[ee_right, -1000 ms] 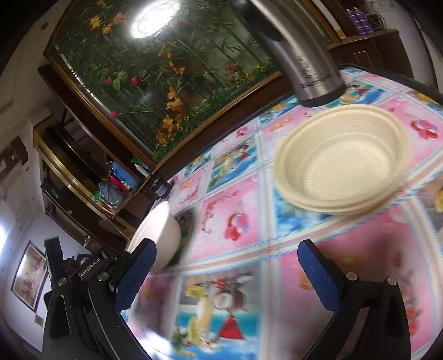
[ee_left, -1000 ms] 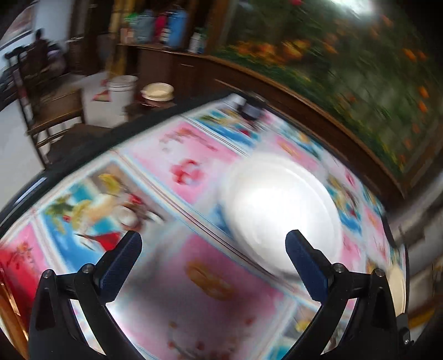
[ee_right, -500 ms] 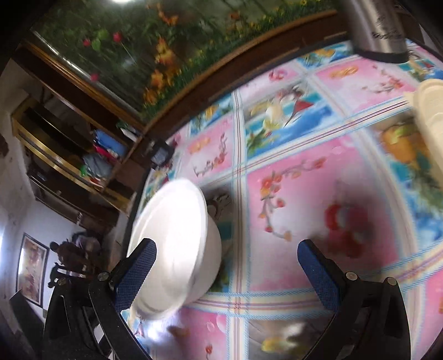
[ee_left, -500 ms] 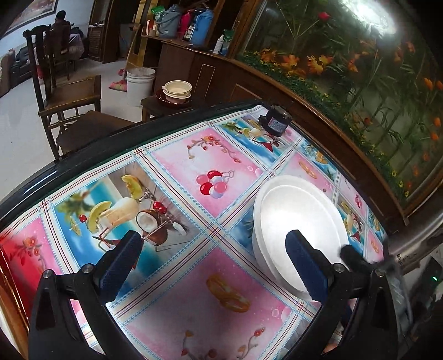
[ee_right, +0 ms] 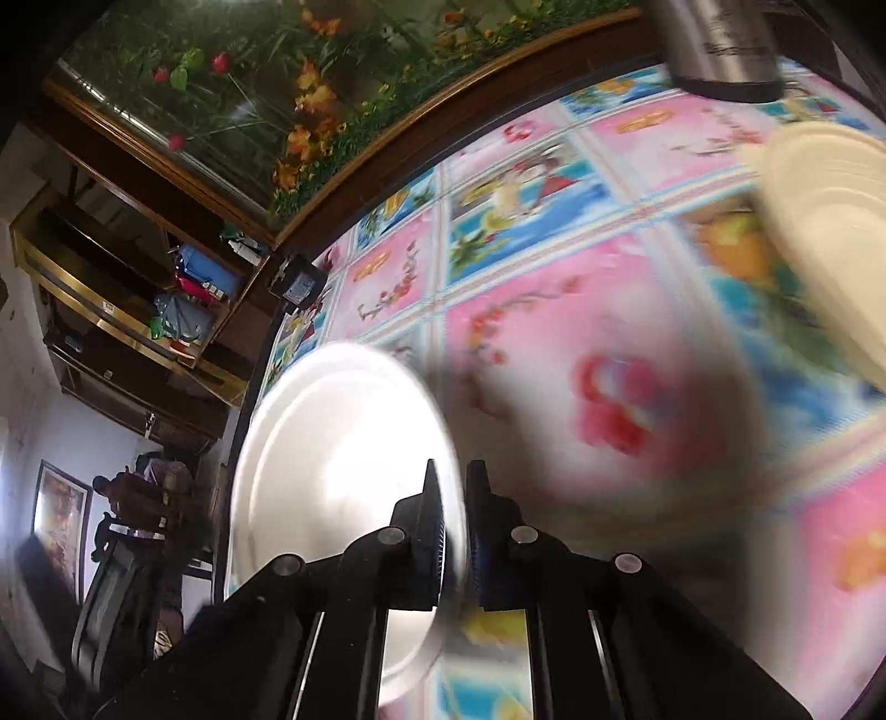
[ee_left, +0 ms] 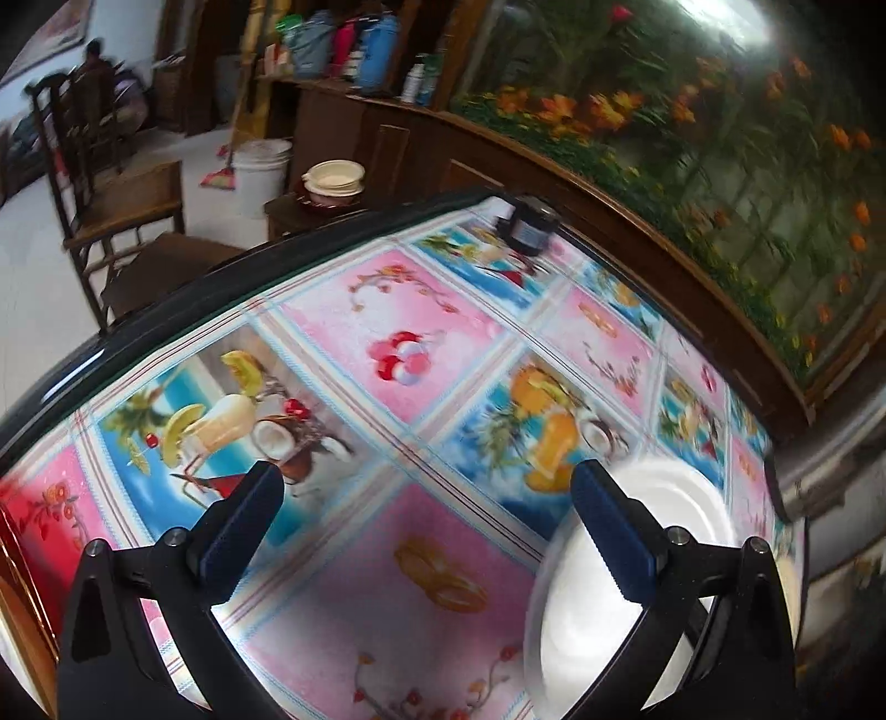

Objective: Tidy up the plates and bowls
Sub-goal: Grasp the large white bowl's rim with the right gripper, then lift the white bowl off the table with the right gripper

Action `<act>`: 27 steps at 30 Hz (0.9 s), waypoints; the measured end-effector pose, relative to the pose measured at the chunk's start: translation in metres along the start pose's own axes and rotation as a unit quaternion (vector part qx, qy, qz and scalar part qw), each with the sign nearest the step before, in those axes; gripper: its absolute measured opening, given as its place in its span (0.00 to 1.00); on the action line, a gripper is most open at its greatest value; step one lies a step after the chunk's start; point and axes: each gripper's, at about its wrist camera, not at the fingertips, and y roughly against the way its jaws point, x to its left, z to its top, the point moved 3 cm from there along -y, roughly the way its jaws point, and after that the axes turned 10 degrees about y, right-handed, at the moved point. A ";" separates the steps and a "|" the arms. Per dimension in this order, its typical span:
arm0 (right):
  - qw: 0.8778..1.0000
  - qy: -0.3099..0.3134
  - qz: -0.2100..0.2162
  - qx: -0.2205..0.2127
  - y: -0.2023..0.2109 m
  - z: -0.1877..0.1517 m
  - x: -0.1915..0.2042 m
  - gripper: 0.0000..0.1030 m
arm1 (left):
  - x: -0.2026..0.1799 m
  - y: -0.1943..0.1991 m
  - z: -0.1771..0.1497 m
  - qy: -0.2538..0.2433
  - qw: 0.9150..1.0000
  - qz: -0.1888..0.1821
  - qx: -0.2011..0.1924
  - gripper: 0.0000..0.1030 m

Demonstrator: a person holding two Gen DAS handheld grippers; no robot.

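My right gripper (ee_right: pixel 455 498) is shut on the rim of a white plate (ee_right: pixel 332 459) and holds it tilted above the colourful tablecloth (ee_right: pixel 554 343). The same white plate (ee_left: pixel 681 515) shows in the left wrist view at lower right, behind my right finger. My left gripper (ee_left: pixel 423 498) is open and empty above the tablecloth (ee_left: pixel 387 354). A stack of cream bowls (ee_right: pixel 830 221) sits at the right edge of the right wrist view, blurred.
A steel flask (ee_right: pixel 714 50) stands at the table's far side. A small dark jar (ee_left: pixel 529 227) sits near the far table edge. Wooden chairs (ee_left: pixel 111 194), a white bucket (ee_left: pixel 260 171) and a stool with bowls (ee_left: pixel 332 183) stand beyond the table.
My right gripper has closed on the white plate's rim and lifted it off the table. The left gripper has shifted left, so the plate now lies at its right.
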 end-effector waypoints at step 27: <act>0.995 -0.078 0.051 -0.048 0.111 -0.026 -0.092 0.53 | -0.105 0.026 -0.083 -0.264 0.919 -0.233 0.178 1.00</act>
